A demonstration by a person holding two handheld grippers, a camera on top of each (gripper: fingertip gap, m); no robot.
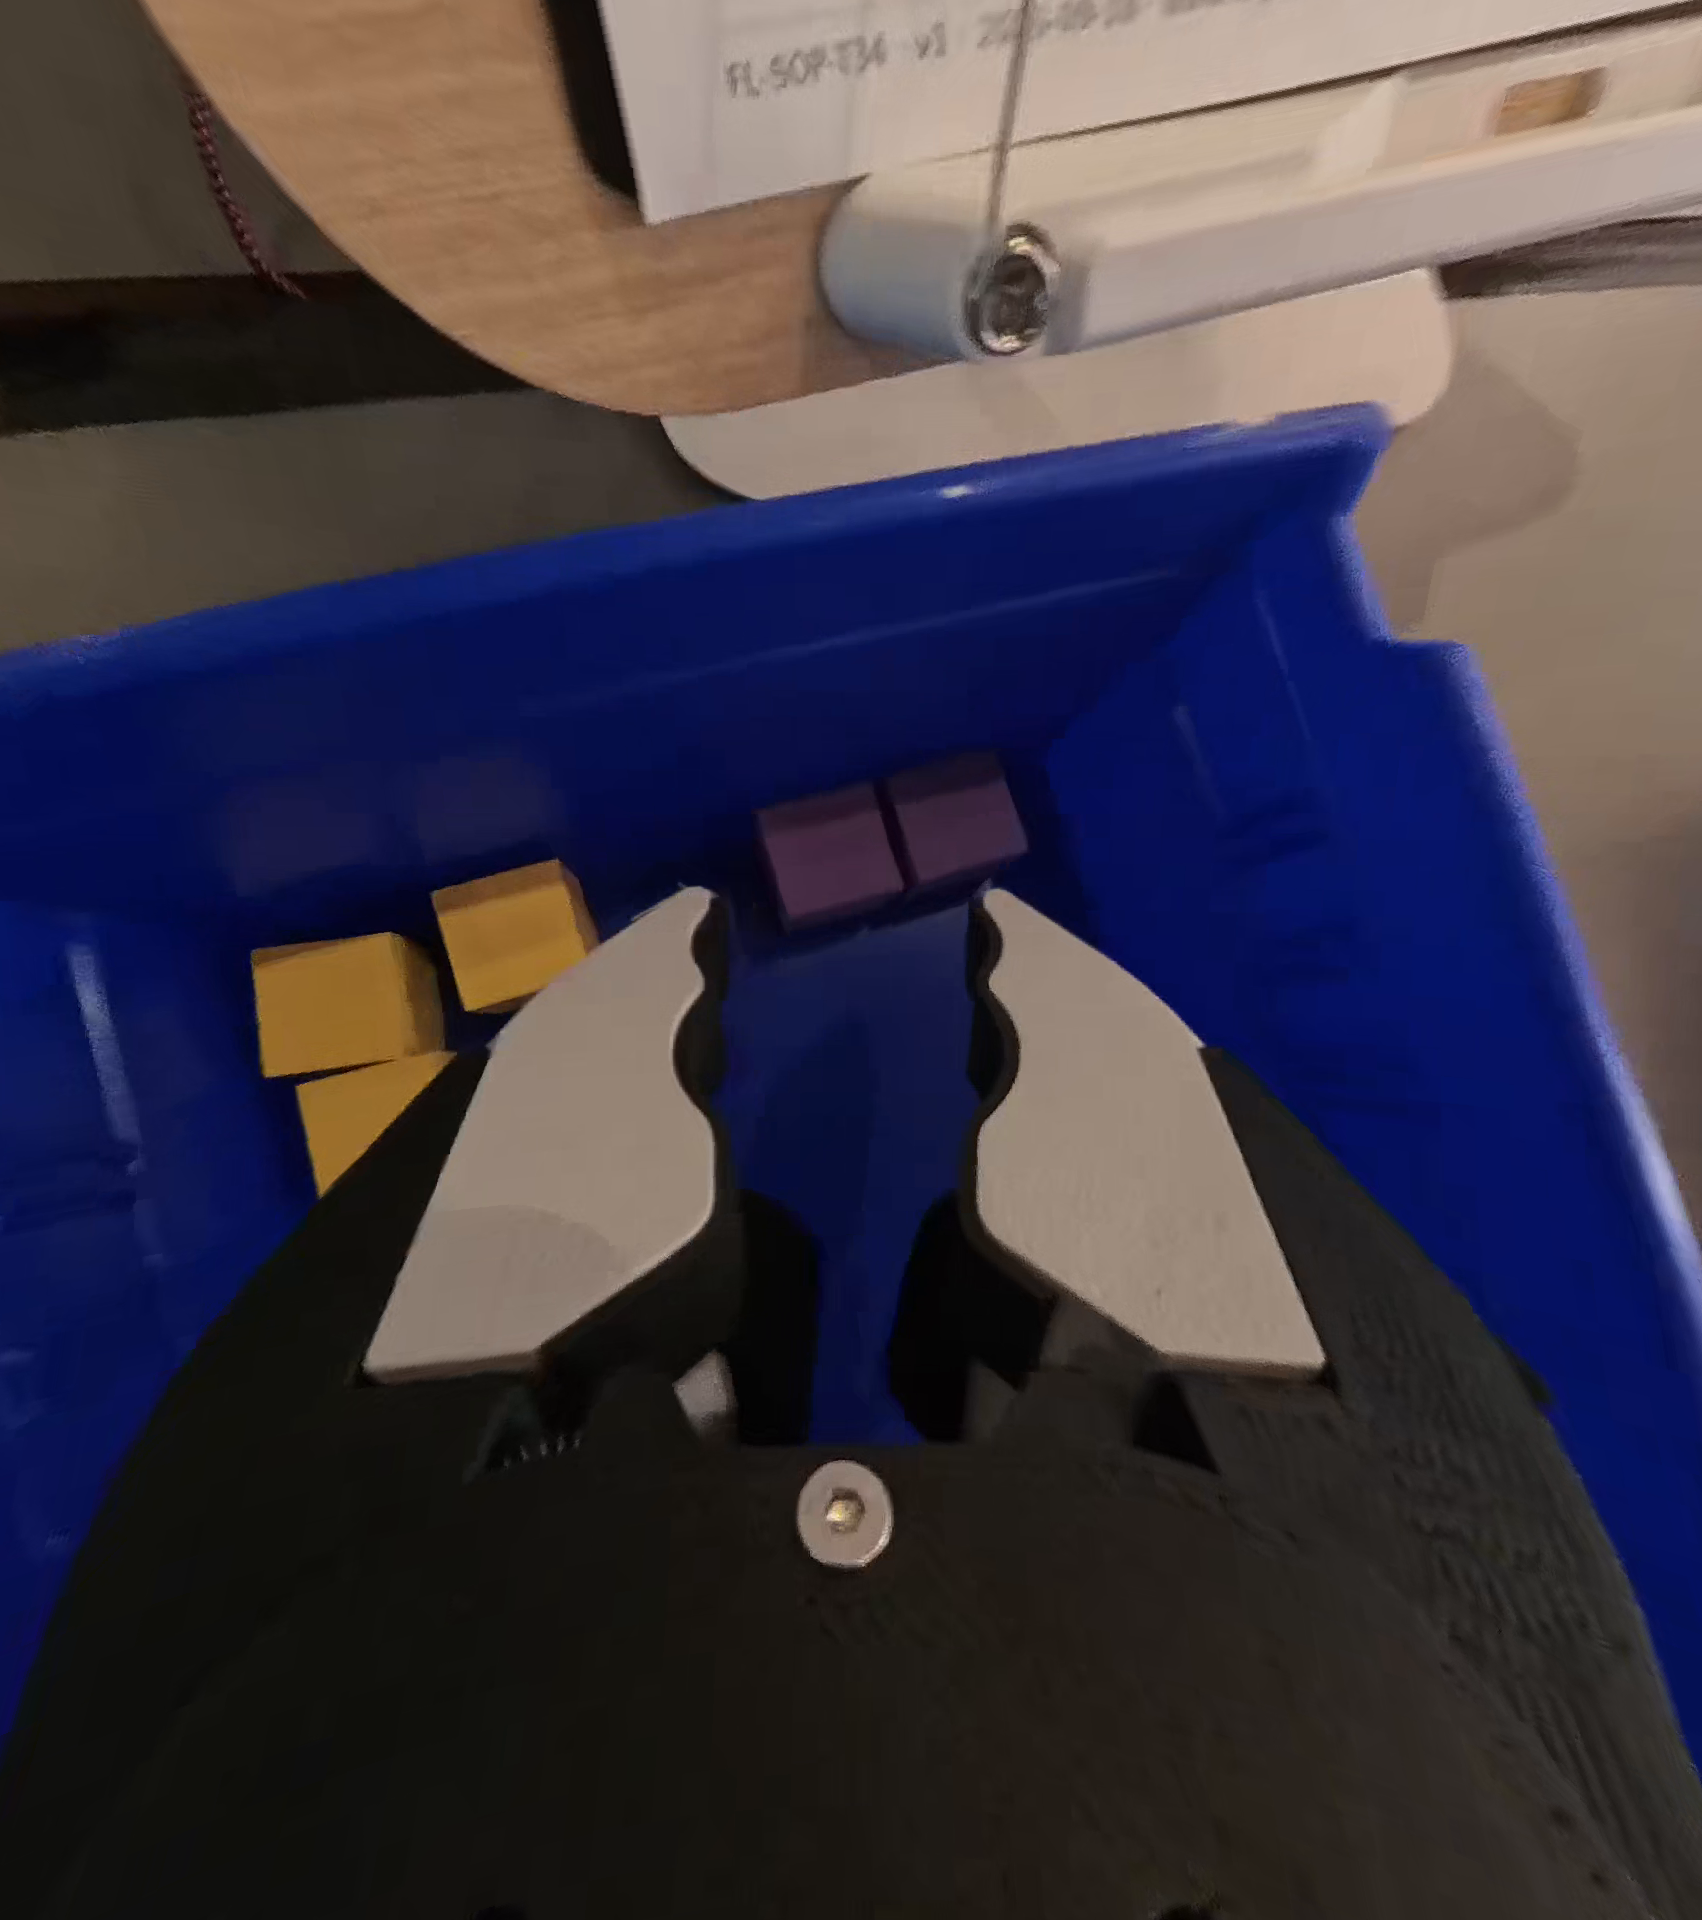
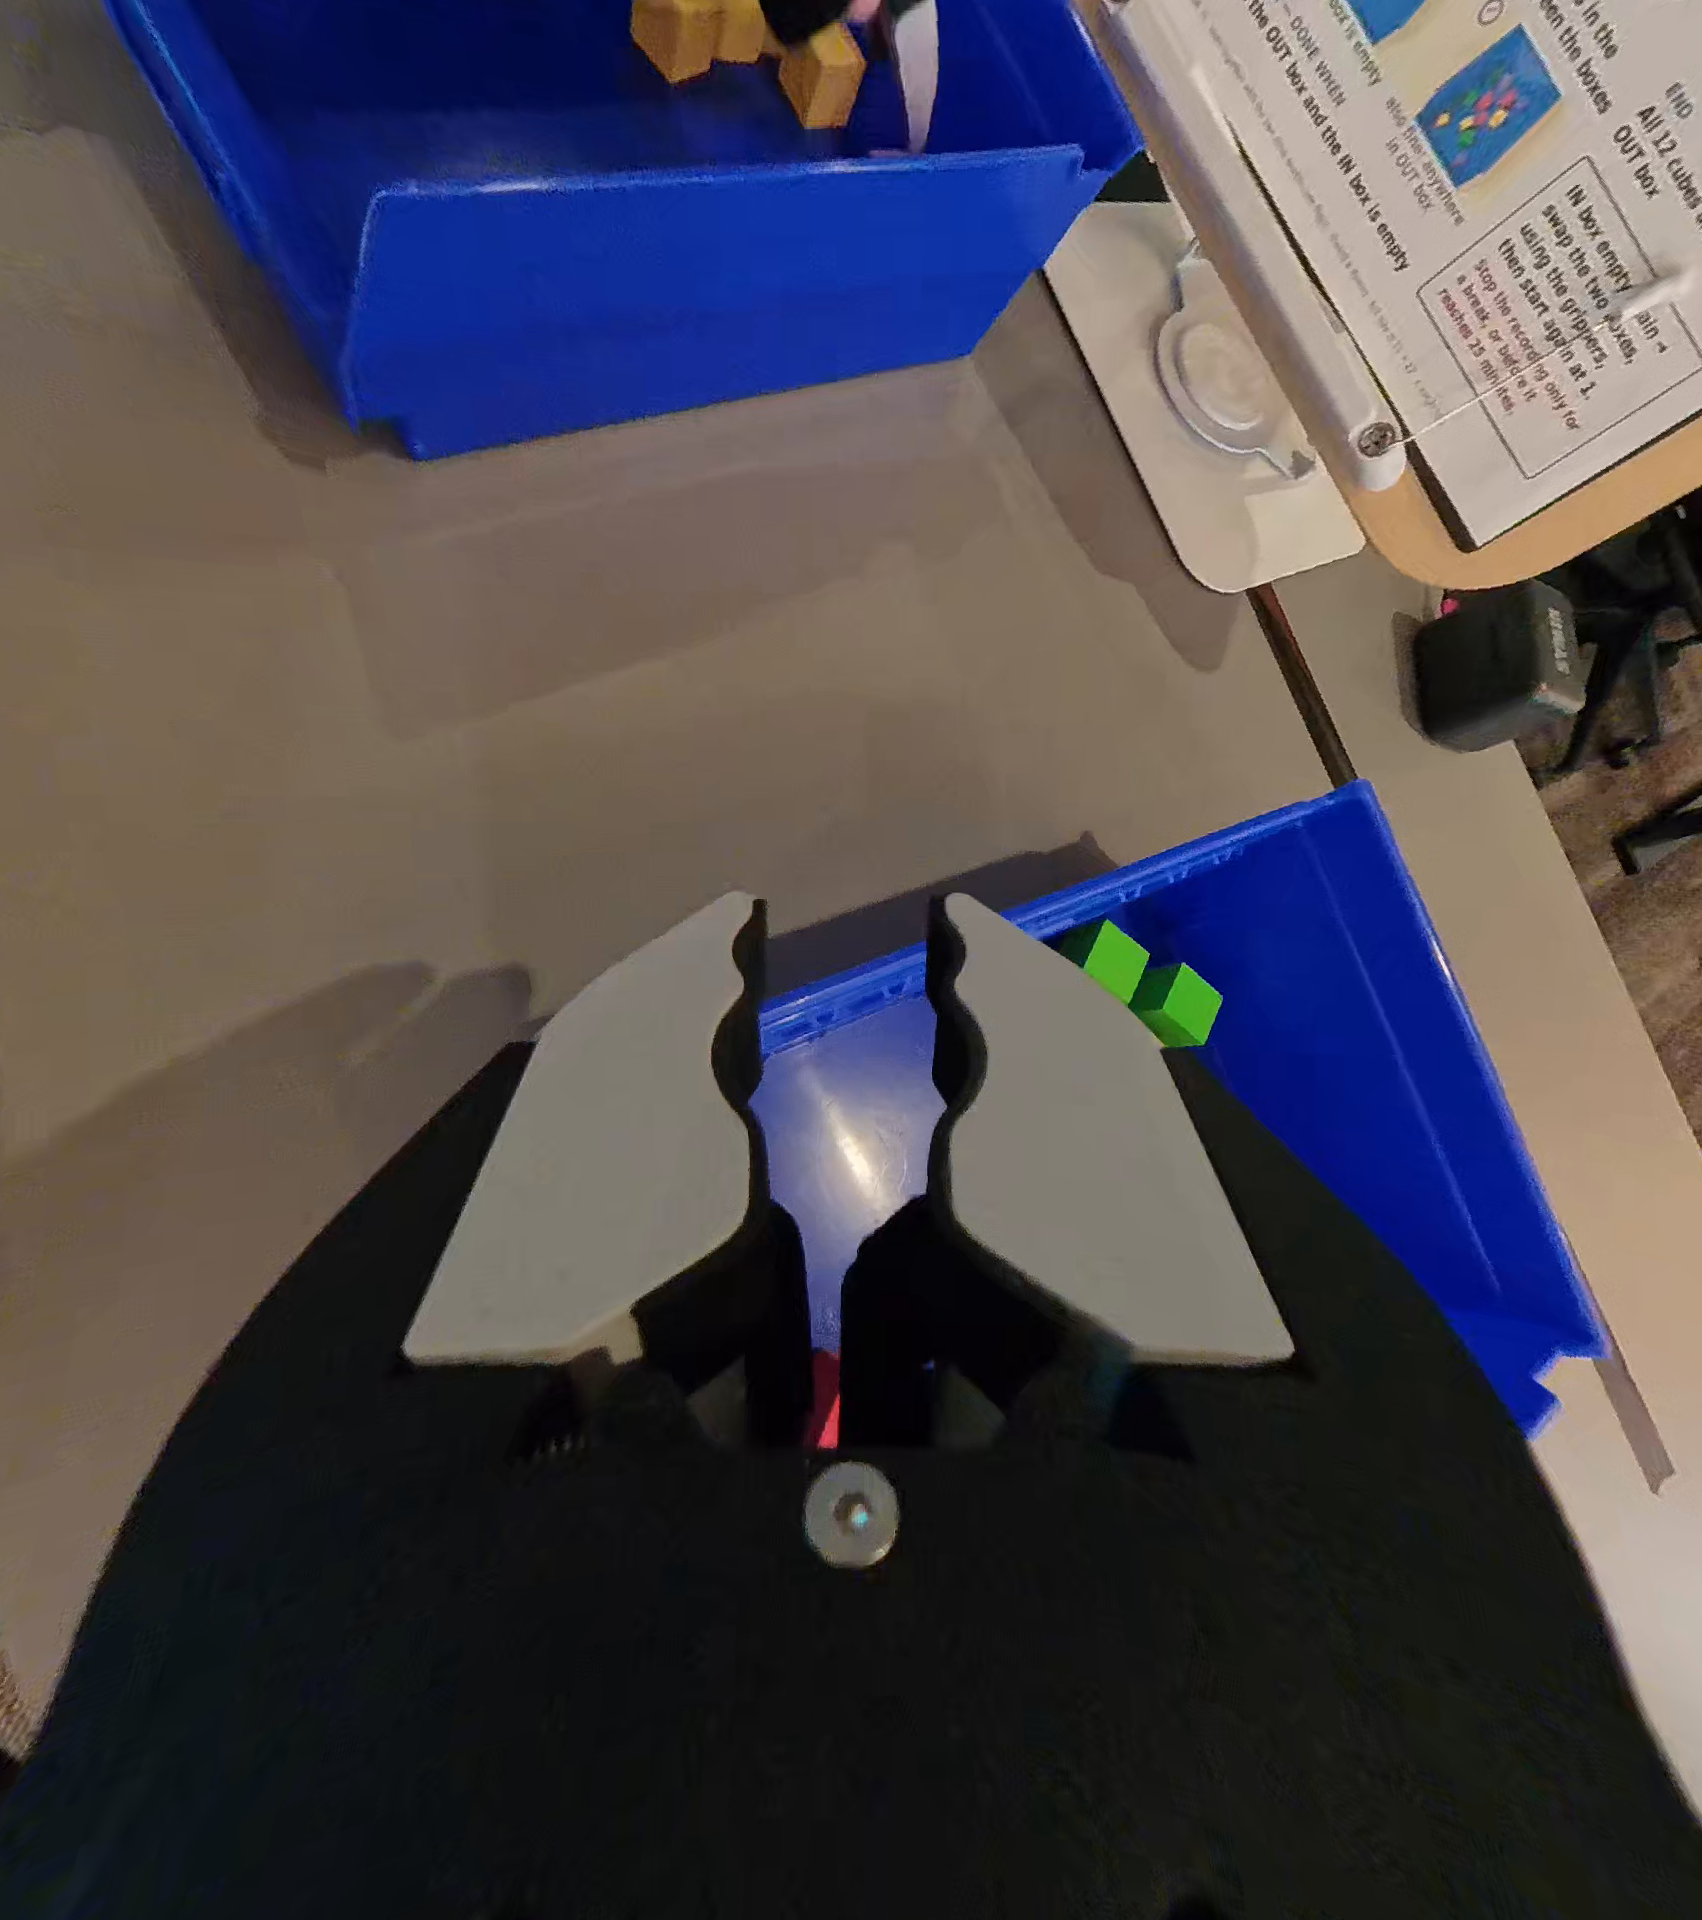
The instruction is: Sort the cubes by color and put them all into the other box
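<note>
While the right gripper (image 2: 845, 914) hung parted and empty over its bin's (image 2: 1346, 1039) near rim, the left gripper (image 1: 842, 909), also parted and empty, sat just short of two purple cubes (image 1: 888, 847) against the blue bin's (image 1: 618, 623) far wall.

Left gripper (image 1: 842, 914): black body, grey fingers (image 1: 577, 1122), jaws parted, nothing between them. Right gripper (image 2: 847, 914): same build, jaws parted more narrowly, likewise empty.

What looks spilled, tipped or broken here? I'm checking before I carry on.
Nothing stands out. Both blue plastic bins sit upright on the grey table; yellow wooden cubes, purple cubes and green cubes all lie inside them.
</note>
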